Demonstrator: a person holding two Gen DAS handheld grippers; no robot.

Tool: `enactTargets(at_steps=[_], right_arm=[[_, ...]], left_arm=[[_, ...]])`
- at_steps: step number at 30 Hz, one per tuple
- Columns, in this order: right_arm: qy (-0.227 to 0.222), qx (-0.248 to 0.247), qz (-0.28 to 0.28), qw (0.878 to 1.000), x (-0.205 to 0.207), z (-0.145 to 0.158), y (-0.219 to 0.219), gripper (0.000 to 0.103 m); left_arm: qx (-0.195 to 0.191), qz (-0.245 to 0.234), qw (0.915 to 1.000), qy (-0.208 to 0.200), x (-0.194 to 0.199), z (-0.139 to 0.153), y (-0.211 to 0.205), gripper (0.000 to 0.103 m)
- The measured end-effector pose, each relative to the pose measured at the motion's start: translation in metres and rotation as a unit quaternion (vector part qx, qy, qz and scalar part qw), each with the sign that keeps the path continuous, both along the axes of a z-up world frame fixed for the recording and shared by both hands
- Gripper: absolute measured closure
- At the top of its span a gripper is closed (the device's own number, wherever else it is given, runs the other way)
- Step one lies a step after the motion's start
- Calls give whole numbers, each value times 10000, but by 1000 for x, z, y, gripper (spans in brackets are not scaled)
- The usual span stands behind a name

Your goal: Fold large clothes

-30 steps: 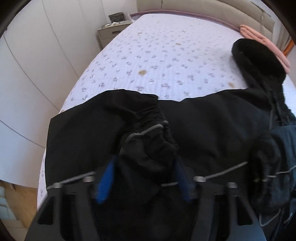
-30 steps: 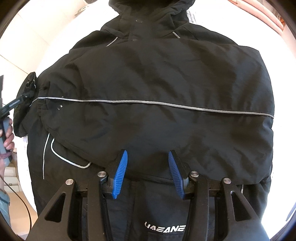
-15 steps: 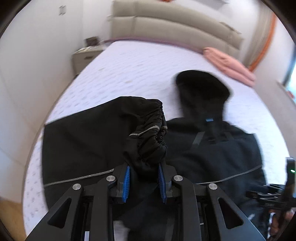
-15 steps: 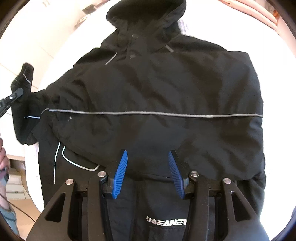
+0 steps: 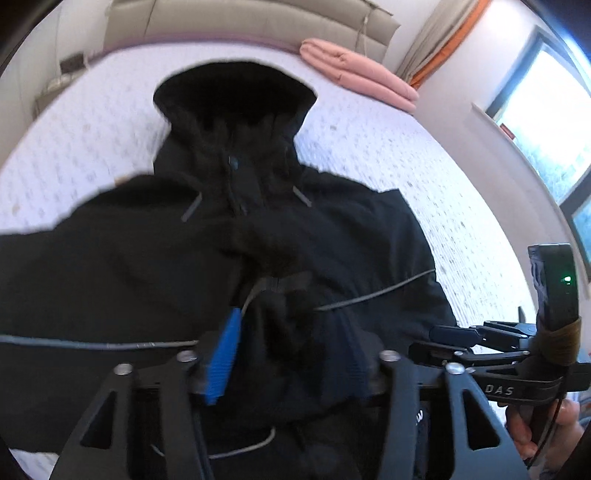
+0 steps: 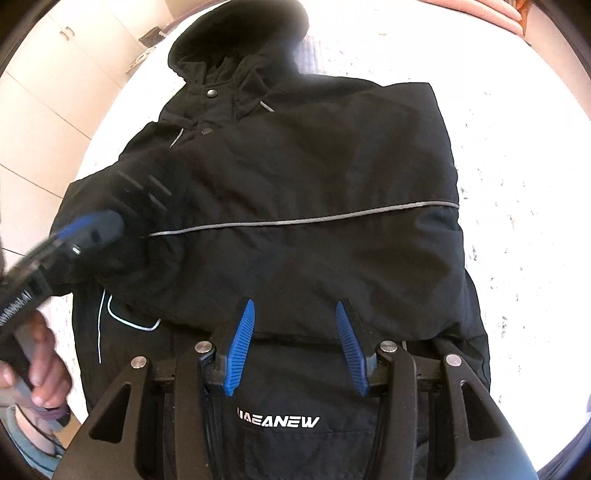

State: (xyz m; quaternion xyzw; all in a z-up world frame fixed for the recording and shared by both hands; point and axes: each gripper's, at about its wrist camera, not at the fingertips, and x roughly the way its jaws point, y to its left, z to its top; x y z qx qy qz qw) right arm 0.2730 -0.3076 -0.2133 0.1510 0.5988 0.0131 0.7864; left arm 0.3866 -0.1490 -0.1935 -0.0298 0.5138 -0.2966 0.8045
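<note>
A large black hooded jacket (image 6: 314,177) lies on the bed (image 6: 517,166), hood at the far end; one sleeve is folded across its chest. It also shows in the left wrist view (image 5: 351,229). My left gripper (image 5: 291,339) has its jaws spread with the black sleeve cuff (image 5: 280,317) lying between the fingers, over the jacket's chest. From the right wrist view the left gripper (image 6: 88,229) is blurred at the left with the sleeve. My right gripper (image 6: 295,332) is open and empty, just above the jacket's lower front near the white logo (image 6: 277,421).
A folded pink quilt (image 5: 354,74) lies at the head of the bed by the beige headboard (image 5: 240,22). A nightstand (image 5: 55,92) and white wardrobe doors (image 6: 44,110) stand at the left. A window (image 5: 546,110) is at the right.
My left gripper carried the sleeve cuff rightward over the jacket's chest and its jaws have opened wider. The right gripper stayed open in place.
</note>
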Motion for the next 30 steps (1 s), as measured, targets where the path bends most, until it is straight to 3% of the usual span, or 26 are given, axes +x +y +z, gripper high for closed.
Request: enactTargets(at_steps=[4, 7, 12, 14, 19, 22, 26, 30], right_arm=[[-115, 261, 70, 9996, 7, 4, 4, 52], [-268, 582, 196, 9978, 23, 10, 17, 52], [-517, 1013, 519, 9922, 57, 18, 54, 42], [-499, 1220, 563, 9897, 72, 13, 68, 40], [-165, 1573, 420, 9865, 97, -16, 83, 38], [-157, 1664, 548, 9844, 102, -24, 90, 65], [-487, 1288, 864, 9867, 92, -2, 102, 73], [-974, 836, 968, 9870, 77, 38, 100, 76]], left_arm=[[-330, 5, 9983, 474, 3, -10, 18, 37], [-171, 300, 9987, 362, -2, -4, 39, 37], [143, 774, 9969, 72, -8, 11, 79, 37], [360, 988, 9944, -87, -11, 16, 94, 37], [489, 1362, 9895, -55, -8, 18, 125, 37], [626, 1584, 9853, -146, -6, 17, 135, 38], [800, 1780, 9805, -227, -1, 16, 141, 38], [681, 1942, 9783, -230, 5, 23, 146, 38]])
